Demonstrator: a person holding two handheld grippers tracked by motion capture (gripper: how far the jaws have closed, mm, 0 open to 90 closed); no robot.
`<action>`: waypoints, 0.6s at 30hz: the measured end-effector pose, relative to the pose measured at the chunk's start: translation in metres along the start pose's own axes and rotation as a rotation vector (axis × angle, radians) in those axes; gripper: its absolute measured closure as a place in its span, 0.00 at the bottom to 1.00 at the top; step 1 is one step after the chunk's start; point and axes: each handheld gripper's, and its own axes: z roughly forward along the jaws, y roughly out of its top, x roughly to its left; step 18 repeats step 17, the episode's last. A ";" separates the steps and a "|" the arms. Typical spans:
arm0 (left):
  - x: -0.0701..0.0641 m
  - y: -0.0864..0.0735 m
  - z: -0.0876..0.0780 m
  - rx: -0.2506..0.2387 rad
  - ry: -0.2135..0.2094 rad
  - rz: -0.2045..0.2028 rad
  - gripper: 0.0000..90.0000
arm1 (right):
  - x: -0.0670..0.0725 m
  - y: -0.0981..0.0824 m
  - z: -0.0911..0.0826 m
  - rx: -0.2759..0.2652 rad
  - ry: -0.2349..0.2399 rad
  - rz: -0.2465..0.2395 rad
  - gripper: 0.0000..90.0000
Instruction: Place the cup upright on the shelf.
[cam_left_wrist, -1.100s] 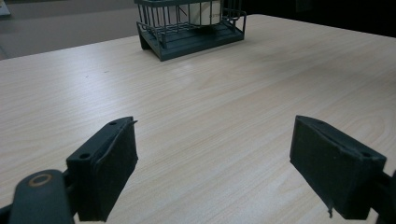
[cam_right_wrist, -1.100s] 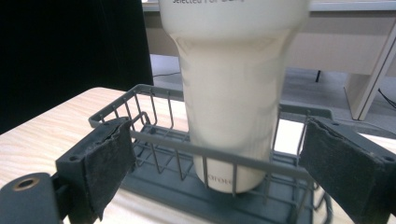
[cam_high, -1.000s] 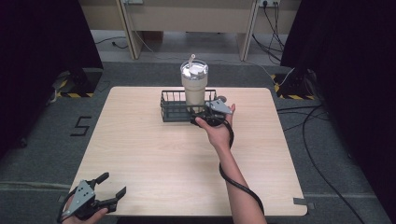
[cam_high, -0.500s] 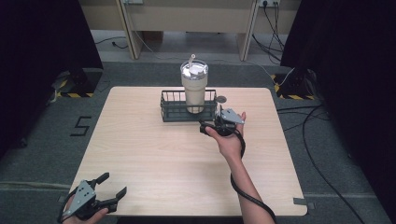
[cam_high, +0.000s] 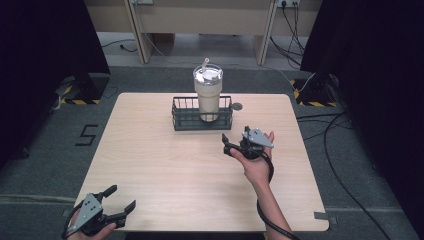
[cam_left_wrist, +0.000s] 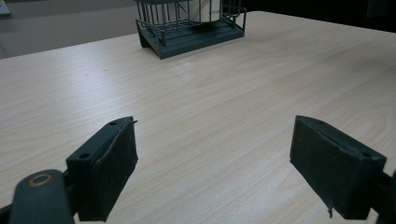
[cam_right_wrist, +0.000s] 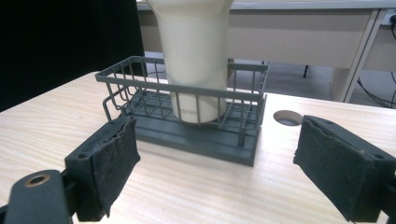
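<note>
Facing the wire basket (cam_right_wrist: 187, 112) from its near side: my right gripper (cam_high: 231, 144), jaws spread wide and holding nothing, hovering over the tabletop (cam_high: 165, 170) just right of centre.

Item, tumbler (cam_high: 207, 92): cream, lidded, with a straw; stands upright inside the basket, long axis vertical, rising well above the rim. In the right gripper view its body fills the middle of the basket, straight ahead and slightly left of the gap between my jaws.

Item, basket: dark grey wire, long side running parallel to the far edge of the tabletop, set near the middle of that edge. Contents: the tumbler alone, as far as I can see.

Item, cable hole (cam_right_wrist: 287, 117): round, in the tabletop just right of the basket.

Item, left gripper (cam_high: 116, 205): jaws wide, nothing between them, at the near left corner, well apart from the basket.

Judgement: my right hand is the nearer to the tumbler by far.
</note>
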 end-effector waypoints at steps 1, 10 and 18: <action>0.000 0.000 0.000 0.000 0.000 0.000 0.16 | -0.001 -0.001 -0.003 -0.003 -0.001 0.002 0.15; 0.000 0.000 0.001 0.004 0.002 0.002 0.16 | -0.008 -0.010 -0.022 -0.005 -0.019 0.001 0.16; 0.001 0.000 0.003 0.009 0.007 -0.007 0.16 | -0.013 -0.005 -0.029 -0.023 -0.004 0.018 0.16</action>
